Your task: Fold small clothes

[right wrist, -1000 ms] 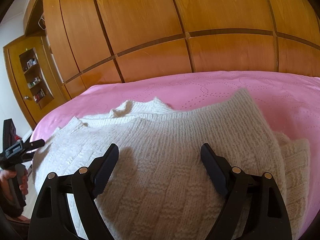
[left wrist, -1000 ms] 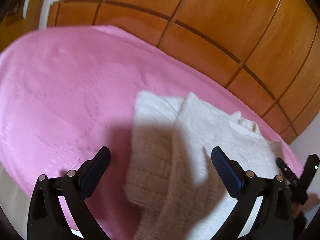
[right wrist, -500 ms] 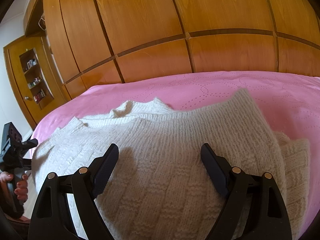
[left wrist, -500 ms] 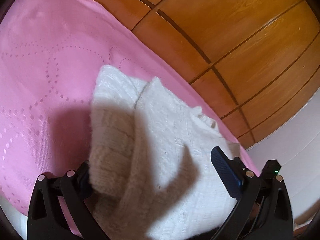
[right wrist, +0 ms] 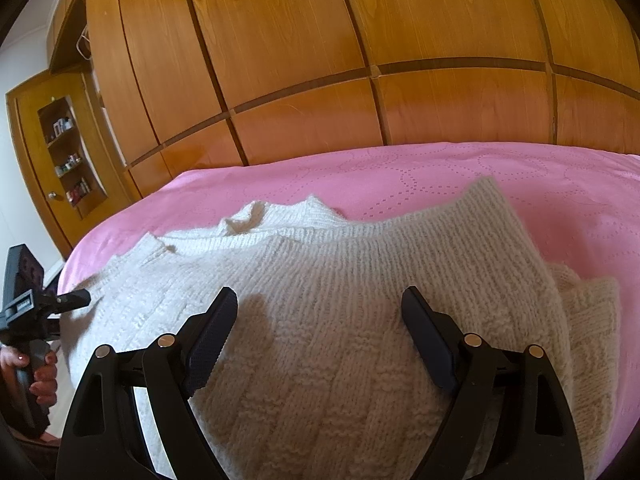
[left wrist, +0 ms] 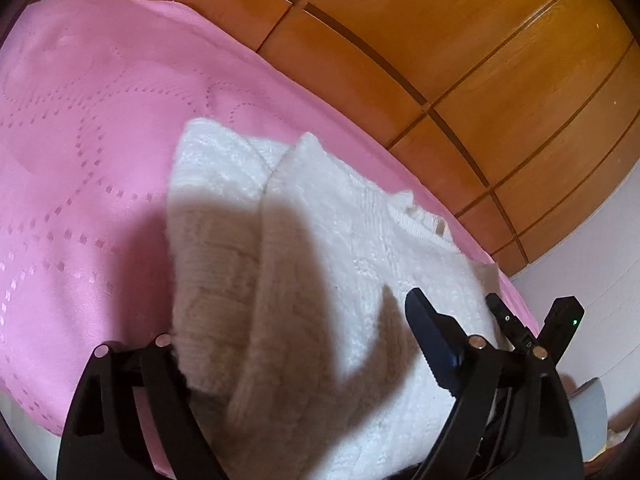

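A cream knitted sweater (left wrist: 328,248) lies partly folded on a pink bedspread (left wrist: 80,160). My left gripper (left wrist: 296,344) is open, its jaws wide apart astride the sweater's folded edge; the cloth covers the left fingertip. In the right wrist view the sweater (right wrist: 340,280) fills the foreground. My right gripper (right wrist: 320,328) is open just above its knit, holding nothing. The other gripper (right wrist: 28,312) shows at the far left edge of that view, held in a hand.
Wooden wardrobe panels (right wrist: 360,60) stand right behind the bed. A wooden door with small shelves (right wrist: 64,152) is at the left. The pink bedspread (right wrist: 540,184) stretches to the right. A white wall (left wrist: 580,272) is at the right in the left wrist view.
My left gripper has moved in over the sweater's edge, so the cloth now covers its left finger. The right gripper has stayed still, open over the sweater.
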`<state>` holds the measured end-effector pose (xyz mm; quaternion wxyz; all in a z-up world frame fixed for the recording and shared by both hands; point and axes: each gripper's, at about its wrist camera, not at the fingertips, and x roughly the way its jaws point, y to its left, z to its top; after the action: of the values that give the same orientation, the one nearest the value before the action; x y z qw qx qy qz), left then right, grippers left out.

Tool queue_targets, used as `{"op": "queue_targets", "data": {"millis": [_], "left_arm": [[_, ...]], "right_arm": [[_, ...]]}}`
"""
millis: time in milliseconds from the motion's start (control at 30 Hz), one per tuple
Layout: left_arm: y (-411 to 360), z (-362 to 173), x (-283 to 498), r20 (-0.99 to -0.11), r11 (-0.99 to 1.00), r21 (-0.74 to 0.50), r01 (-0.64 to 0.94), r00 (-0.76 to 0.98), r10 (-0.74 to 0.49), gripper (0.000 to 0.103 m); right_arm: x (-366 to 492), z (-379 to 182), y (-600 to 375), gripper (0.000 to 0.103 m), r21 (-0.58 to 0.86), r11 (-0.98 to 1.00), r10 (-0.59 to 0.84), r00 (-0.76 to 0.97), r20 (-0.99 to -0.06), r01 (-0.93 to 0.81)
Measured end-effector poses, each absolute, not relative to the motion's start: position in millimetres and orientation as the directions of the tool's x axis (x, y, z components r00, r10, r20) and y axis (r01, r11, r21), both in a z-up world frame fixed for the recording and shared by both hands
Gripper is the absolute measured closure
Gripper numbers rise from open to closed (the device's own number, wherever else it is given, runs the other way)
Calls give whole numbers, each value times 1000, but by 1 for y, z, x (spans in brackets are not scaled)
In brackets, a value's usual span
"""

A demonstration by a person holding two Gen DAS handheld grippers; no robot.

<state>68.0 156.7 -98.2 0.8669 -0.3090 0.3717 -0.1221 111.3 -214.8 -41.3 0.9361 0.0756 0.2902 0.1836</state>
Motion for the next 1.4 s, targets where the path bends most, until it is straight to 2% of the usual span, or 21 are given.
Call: {"op": "queue_targets", "data": {"millis": [33, 67, 100, 167, 233, 267, 333, 400, 500, 667, 800, 1000, 1033, 1067, 1100, 1167, 1267, 1400], "left_arm": [[159, -99, 68, -557, 758, -652, -27, 695, -454, 19], [164, -100, 68, -533, 716, -697, -41, 697, -479, 25], [168, -101, 69, -523, 691, -721, -54, 695, -493, 39], [173, -105, 71, -534, 664, -741, -95, 683, -498, 55], [175, -107, 71, -532, 653, -750, -104, 681, -503, 57], [175, -107, 70, -528, 646, -756, -106, 682, -507, 57], [174, -107, 70, -530, 645, -757, -108, 678, -509, 55], [173, -109, 67, -520, 635, -766, -106, 682, -514, 33], [170, -106, 65, -503, 635, -769, -77, 686, -526, 21], [161, -105, 61, -500, 672, -740, -29, 692, -521, 15], [167, -107, 48, -442, 593, -803, -59, 727, -525, 15], [165, -110, 40, -439, 593, -803, -58, 730, -524, 17], [166, -109, 42, -436, 589, -806, -55, 727, -530, 19], [167, -110, 45, -444, 589, -806, -58, 717, -538, 30], [168, -110, 52, -466, 599, -797, -73, 705, -535, 46], [172, -115, 60, -508, 614, -782, -107, 681, -528, 62], [179, -114, 64, -490, 583, -805, -107, 674, -553, 67], [173, -86, 62, -487, 642, -765, -55, 702, -520, 71]], "right_arm": [[112, -41, -214, 20, 242, 924, 382, 764, -520, -297], [112, -41, -212, 20, 235, 926, 376, 764, -525, -294], [113, -41, -211, 20, 223, 931, 365, 764, -533, -289], [114, -40, -204, 16, 181, 945, 328, 765, -555, -274], [113, -37, -197, 11, 118, 961, 272, 771, -576, -251], [113, -36, -193, 5, 87, 968, 242, 774, -585, -237], [110, -34, -187, 4, 22, 980, 172, 781, -600, -200], [107, -33, -186, 4, 1, 984, 143, 780, -609, -180], [96, -30, -189, 4, 3, 990, 113, 777, -619, -141], [66, -25, -206, 4, 35, 995, 91, 756, -649, -90], [46, -28, -217, 4, 20, 998, 51, 736, -675, -51], [31, -44, -214, 3, -137, 989, -51, 724, -687, -60], [31, -49, -212, 3, -164, 984, -62, 731, -679, -69], [30, -52, -210, 3, -182, 981, -72, 740, -669, -70], [28, -52, -209, 3, -190, 979, -76, 746, -661, -68], [28, -54, -206, 3, -206, 976, -84, 755, -651, -69], [27, -54, -208, 3, -187, 980, -72, 754, -653, -69], [23, -53, -211, 3, -179, 981, -67, 753, -654, -69]]}}
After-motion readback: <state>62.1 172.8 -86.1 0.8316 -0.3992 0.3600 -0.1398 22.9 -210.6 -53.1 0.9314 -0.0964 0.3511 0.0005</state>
